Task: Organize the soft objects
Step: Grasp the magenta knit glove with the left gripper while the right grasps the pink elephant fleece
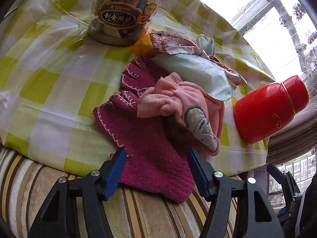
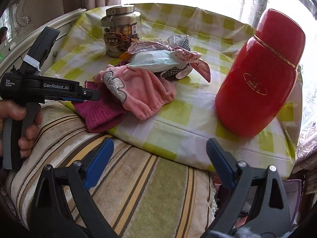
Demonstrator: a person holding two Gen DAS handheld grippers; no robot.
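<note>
Round table [image 2: 174, 123] in a green-checked cloth fills both views, a striped cushion [image 2: 138, 178] pushed up against its near edge. On the cloth, a red flask [image 2: 259, 75] stands off to the right, well apart from the soft pile, and a clear jar [image 2: 120, 33] sits at the back. The pile itself is mid-table: a patterned cloth bundle [image 2: 178, 59] wrapped round a pale packet [image 2: 152, 59], a pink towel [image 2: 142, 91] just in front of it, and underneath, the magenta knitted glove [image 1: 150, 148]. That glove is the one to watch: its long axis runs from the fingers up by the bundle down to the cuff, which hangs off the table edge onto the cushion. And here's the left gripper [image 1: 156, 168], spread wide, one pad either side of that cuff, nothing pinched yet; the glove lies straight ahead between them, lengthwise along the approach. The right gripper [image 2: 158, 158] is also agape and empty, hanging back over the cushion, clearly the farther of the two. Left looks set to take it
</note>
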